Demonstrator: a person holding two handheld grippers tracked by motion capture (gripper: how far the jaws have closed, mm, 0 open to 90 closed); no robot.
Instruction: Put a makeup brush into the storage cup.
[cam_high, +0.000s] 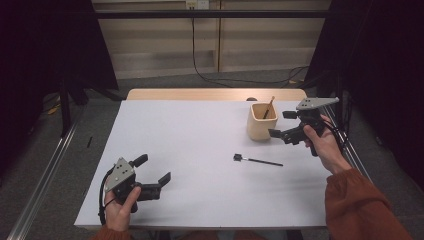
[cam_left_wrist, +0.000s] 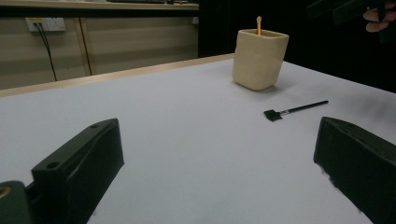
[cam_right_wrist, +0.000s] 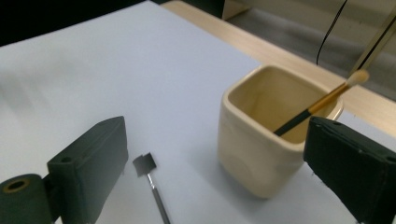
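right gripper (cam_high: 281, 124) held just beside cream cup (cam_high: 262, 121), jaws spread, nothing between them. cup upright near far right of white table (cam_high: 190, 150), one thin brush (cam_high: 269, 107) leaning inside. second black brush (cam_high: 257, 160) flat on table, near cup on its near side, untouched. left gripper (cam_high: 152, 169) at near left corner, well apart, jaws spread and empty.

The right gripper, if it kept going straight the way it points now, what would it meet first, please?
Most likely the cup. The right gripper, jaws open, faces its near wall, with the black brush lying lower left on the table; depth is hard to judge.
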